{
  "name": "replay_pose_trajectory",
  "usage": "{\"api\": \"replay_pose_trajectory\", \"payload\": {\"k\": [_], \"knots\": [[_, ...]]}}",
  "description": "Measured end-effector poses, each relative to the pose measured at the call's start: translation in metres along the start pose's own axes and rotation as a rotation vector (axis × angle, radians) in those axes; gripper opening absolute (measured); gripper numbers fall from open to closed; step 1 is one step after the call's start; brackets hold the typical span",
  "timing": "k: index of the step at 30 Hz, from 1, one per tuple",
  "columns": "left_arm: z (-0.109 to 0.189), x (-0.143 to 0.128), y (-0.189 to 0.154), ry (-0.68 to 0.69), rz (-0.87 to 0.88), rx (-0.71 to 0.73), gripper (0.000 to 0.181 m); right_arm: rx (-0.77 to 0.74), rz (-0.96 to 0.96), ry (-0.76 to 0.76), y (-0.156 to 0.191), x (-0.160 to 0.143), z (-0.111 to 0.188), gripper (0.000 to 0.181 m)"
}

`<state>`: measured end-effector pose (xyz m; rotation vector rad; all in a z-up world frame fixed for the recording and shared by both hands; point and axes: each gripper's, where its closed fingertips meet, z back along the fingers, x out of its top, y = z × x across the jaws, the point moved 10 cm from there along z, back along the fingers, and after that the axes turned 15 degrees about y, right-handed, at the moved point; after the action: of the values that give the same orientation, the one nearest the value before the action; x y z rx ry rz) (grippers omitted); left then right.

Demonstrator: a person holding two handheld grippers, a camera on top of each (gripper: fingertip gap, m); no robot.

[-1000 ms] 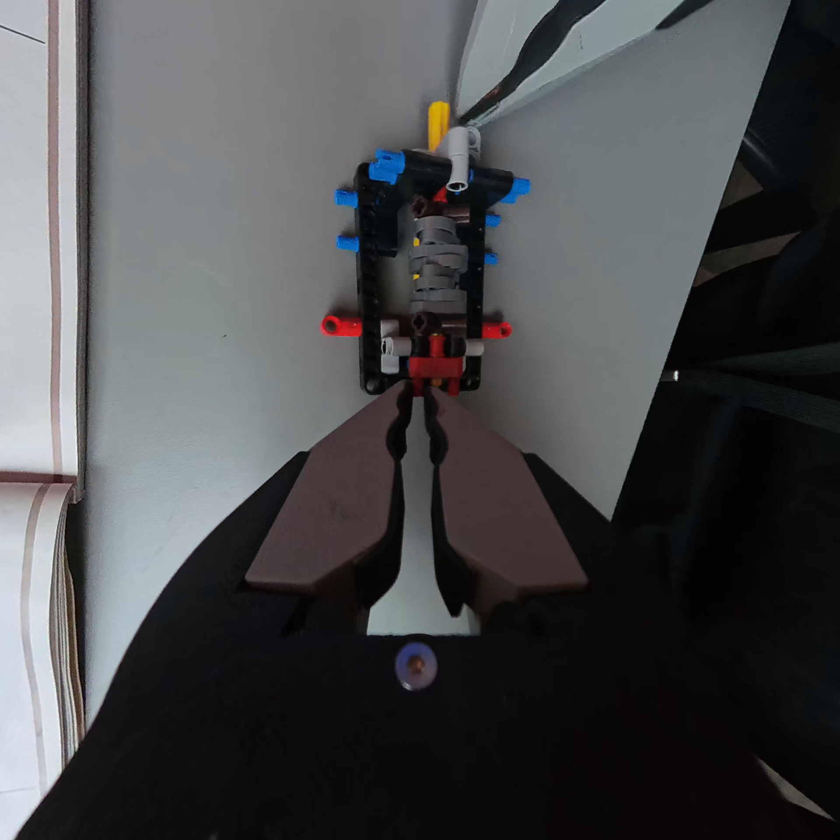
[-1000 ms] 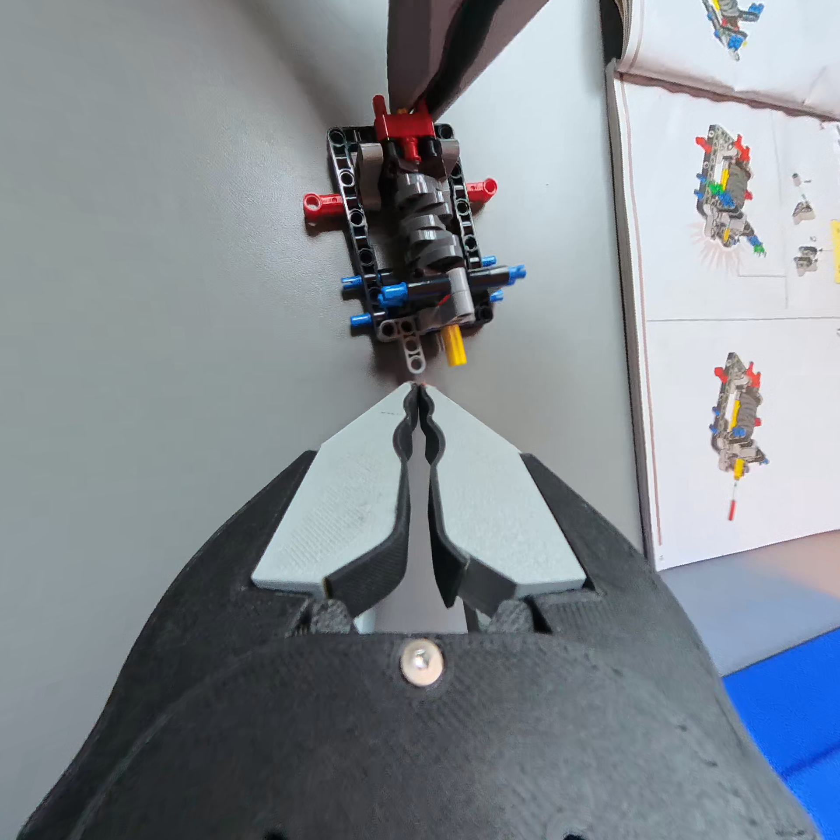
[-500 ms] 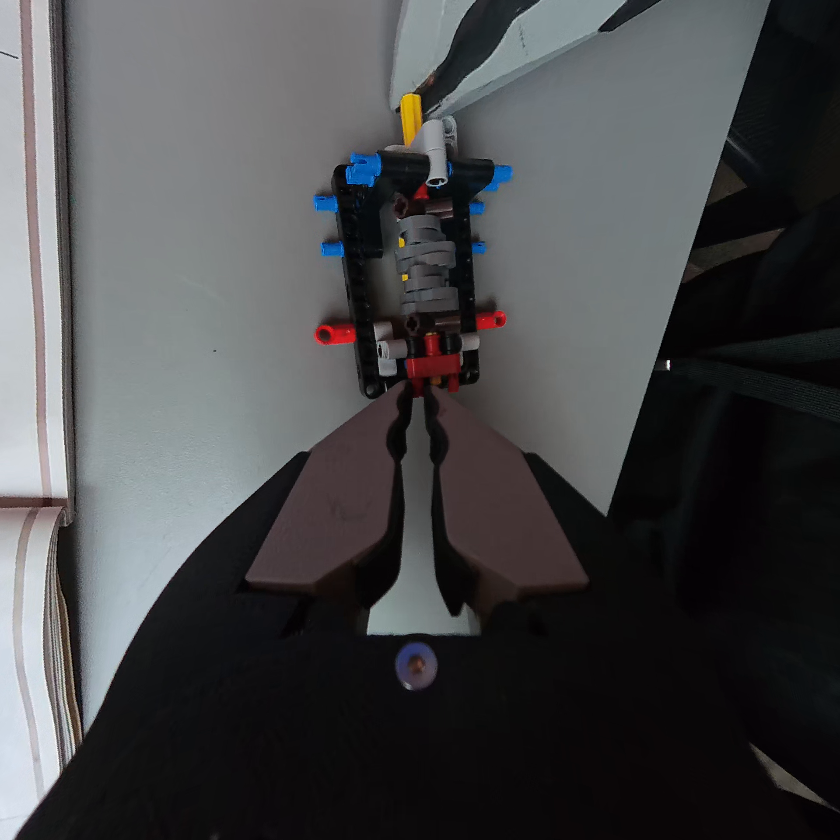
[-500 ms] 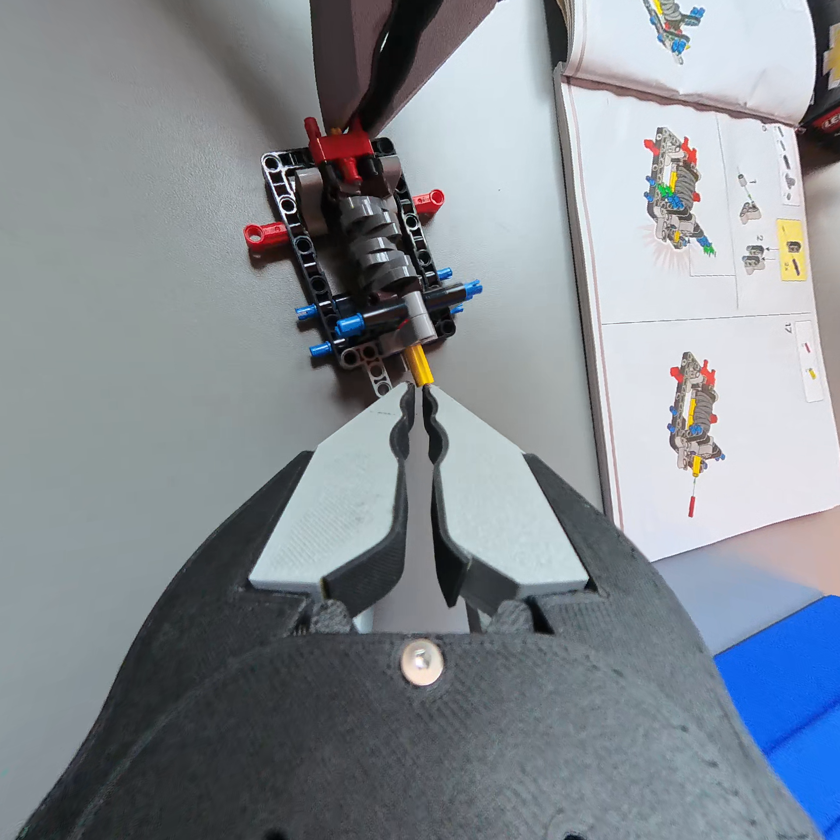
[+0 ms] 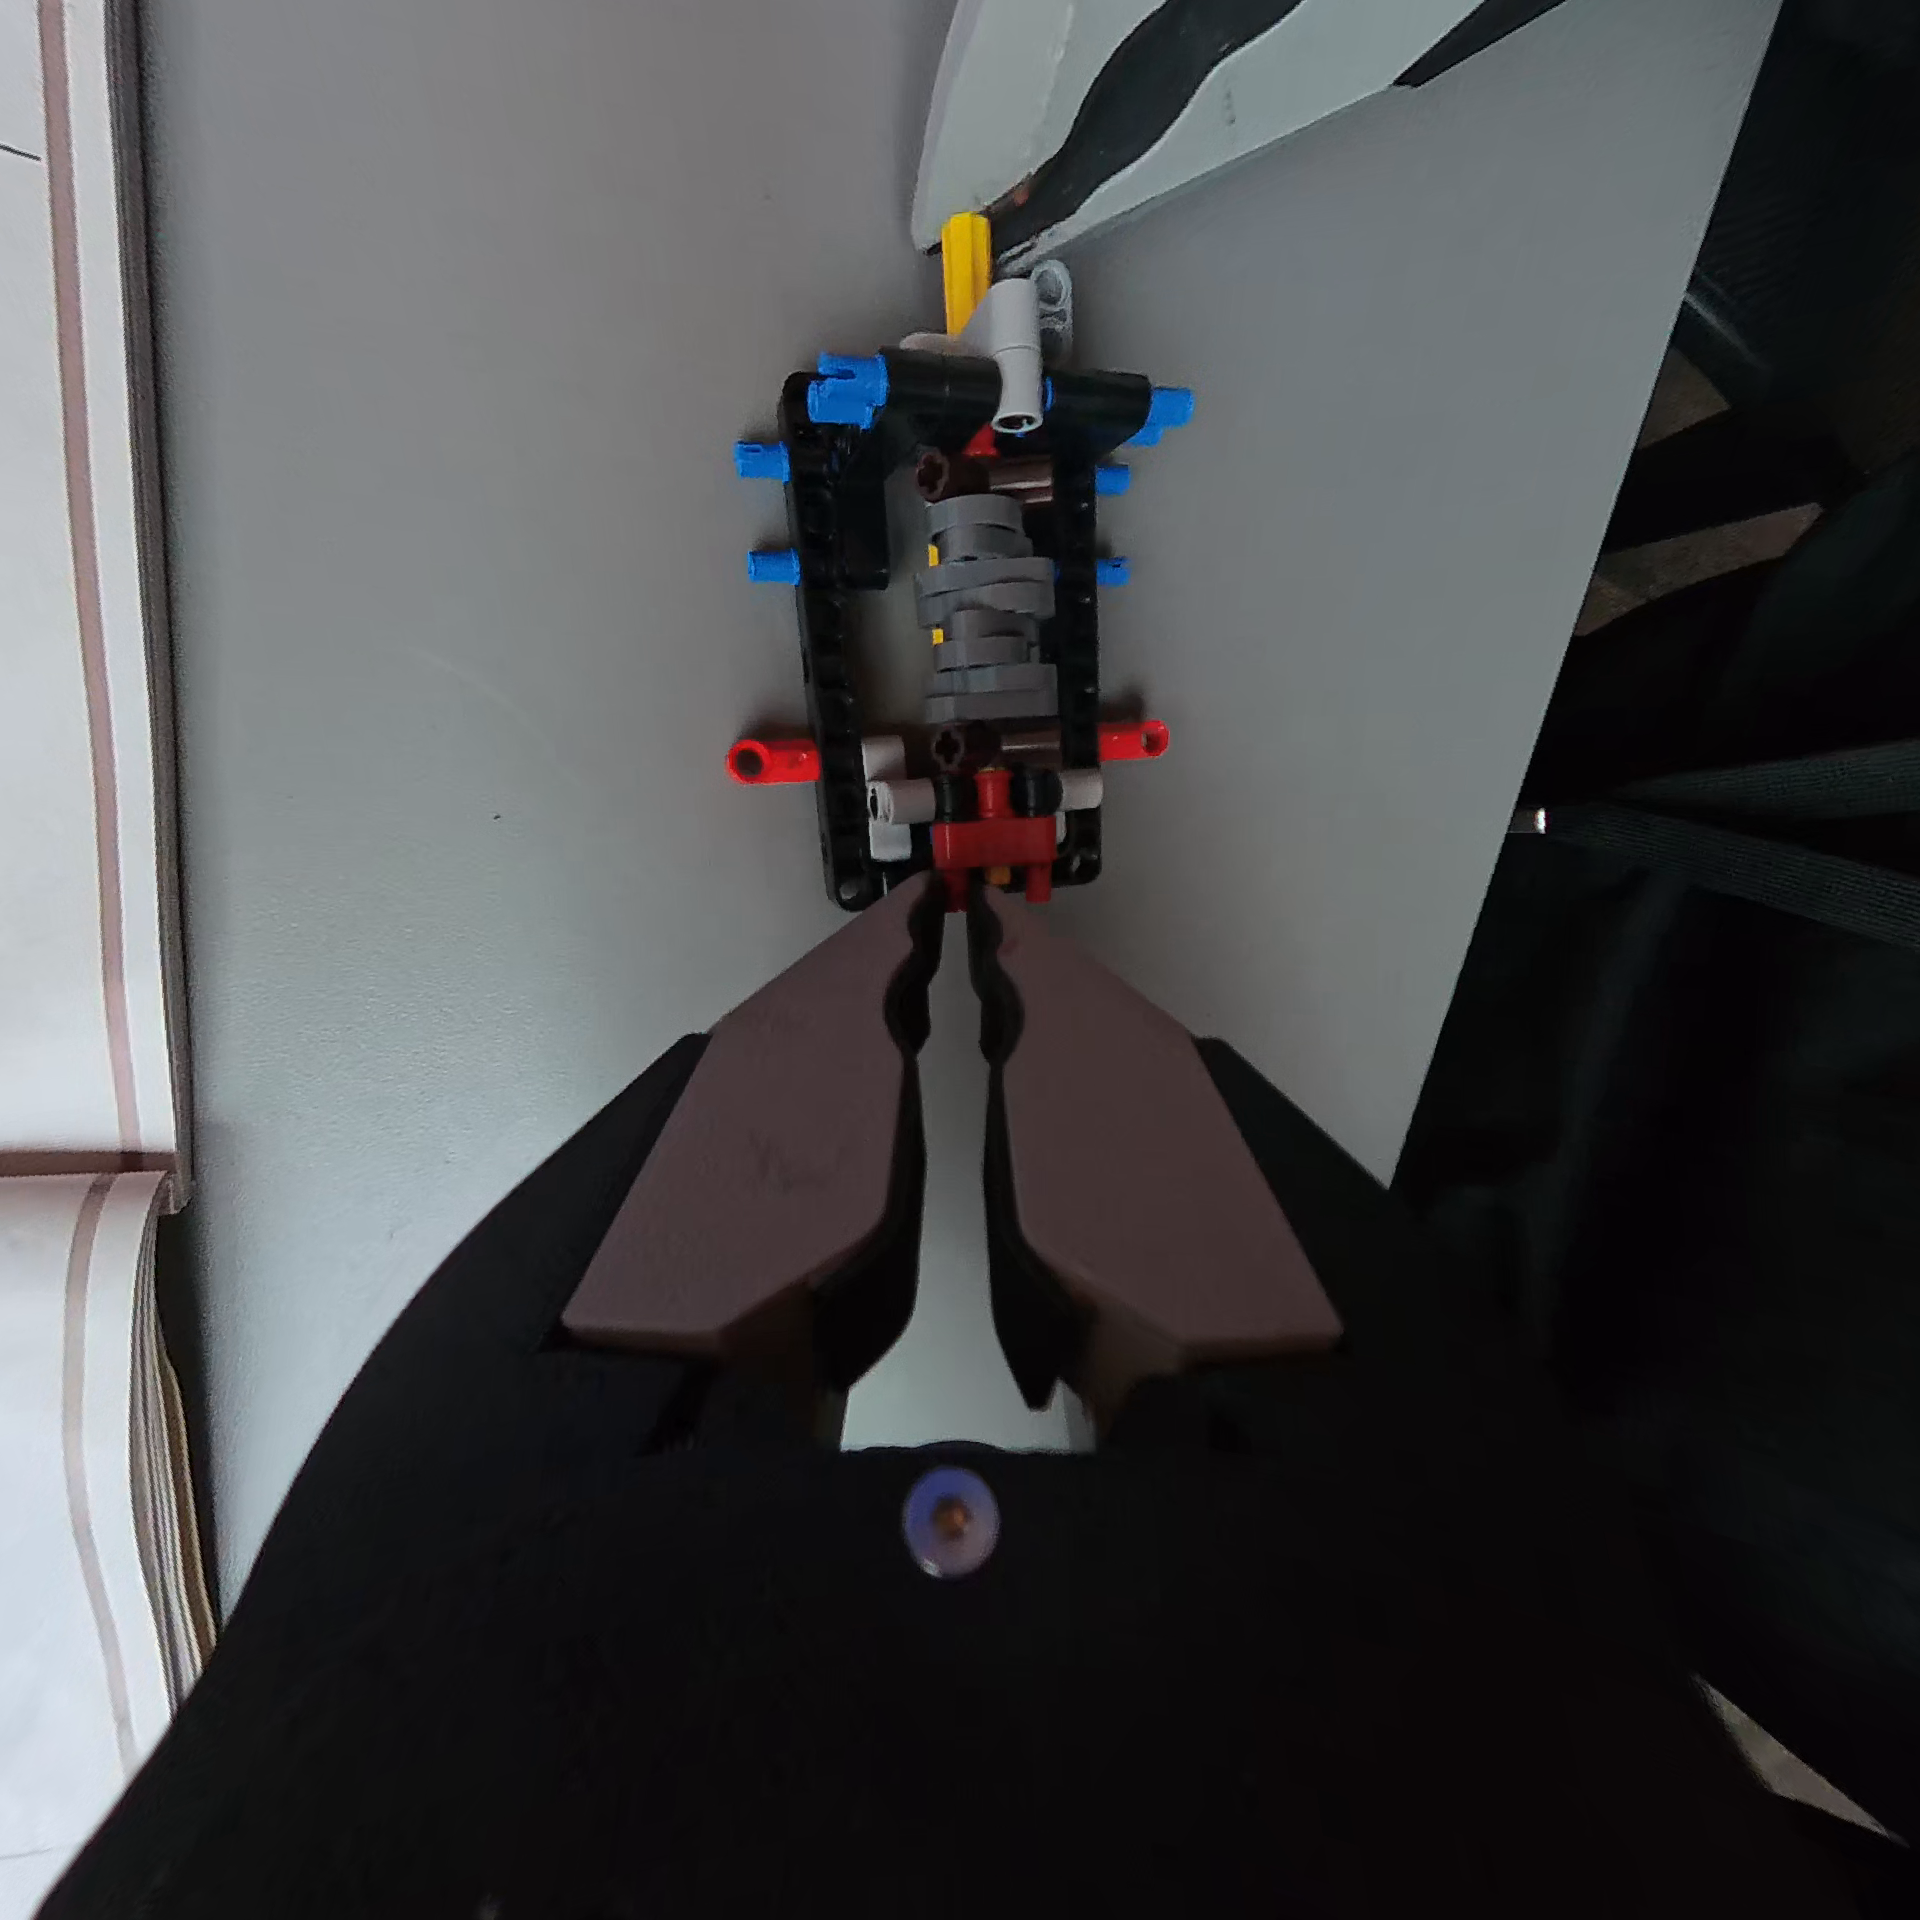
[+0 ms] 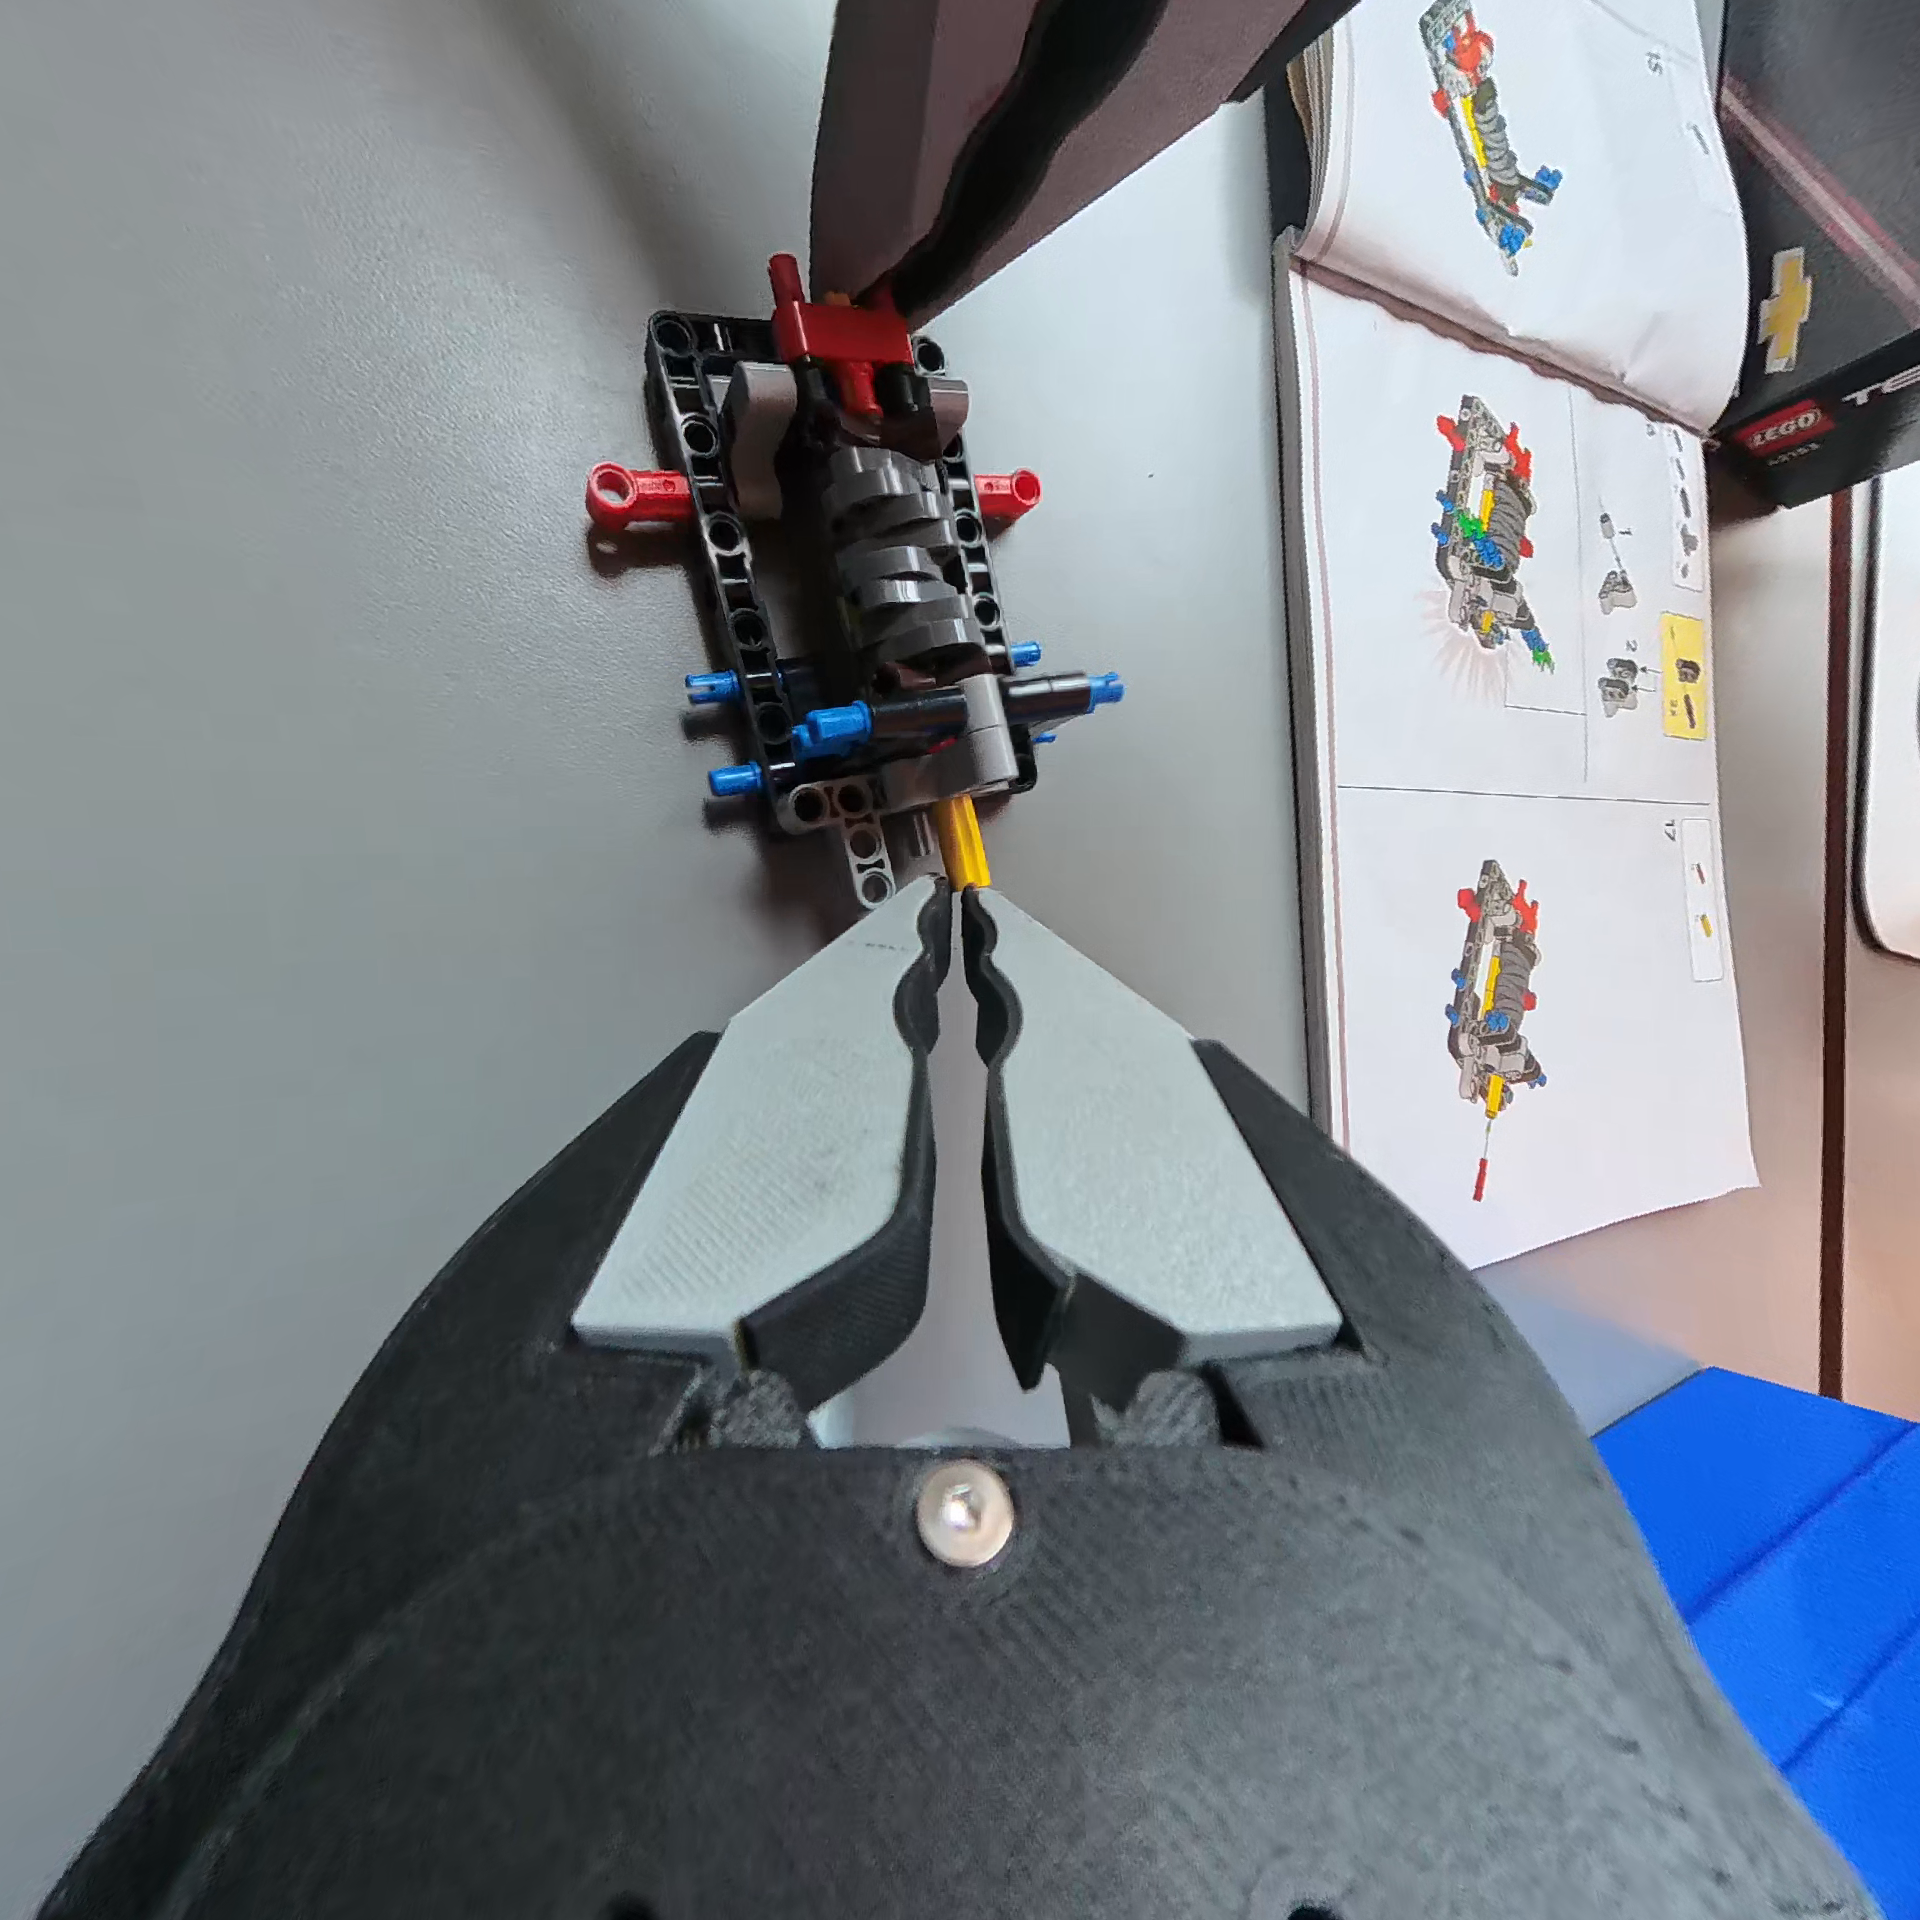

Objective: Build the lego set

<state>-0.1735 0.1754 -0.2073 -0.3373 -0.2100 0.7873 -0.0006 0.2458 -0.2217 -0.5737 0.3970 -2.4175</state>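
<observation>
My right view alone shows the open paper instruction booklet (image 6: 1507,727) beside the black-framed lego assembly (image 6: 842,582). My brown-fingered left gripper (image 5: 958,899) grips its red connector (image 5: 992,842); my grey-fingered right gripper (image 6: 956,899) pinches its yellow axle (image 6: 961,847), bare grey table (image 6: 312,623) leftward.

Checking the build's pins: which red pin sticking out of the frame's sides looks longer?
In the right wrist view, the left red pin, with its ring end well clear of the frame; the other red pin barely protrudes.

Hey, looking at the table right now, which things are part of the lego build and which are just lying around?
Part of the build:
- lego assembly with black frame
- yellow axle at the right gripper tips
- red connector at the left gripper tips
- open instruction booklet

Just lying about:
- black lego box
- blue bin
</observation>
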Motion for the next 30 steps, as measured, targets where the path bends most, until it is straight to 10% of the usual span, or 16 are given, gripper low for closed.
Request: {"api": "replay_pose_trajectory", "payload": {"k": [30], "knots": [[0.005,-0.009,0.003,-0.078,0.002,0.001,0.01,-0.004,-0.104,-0.047,-0.006,-0.015,-0.002,0.015]]}}
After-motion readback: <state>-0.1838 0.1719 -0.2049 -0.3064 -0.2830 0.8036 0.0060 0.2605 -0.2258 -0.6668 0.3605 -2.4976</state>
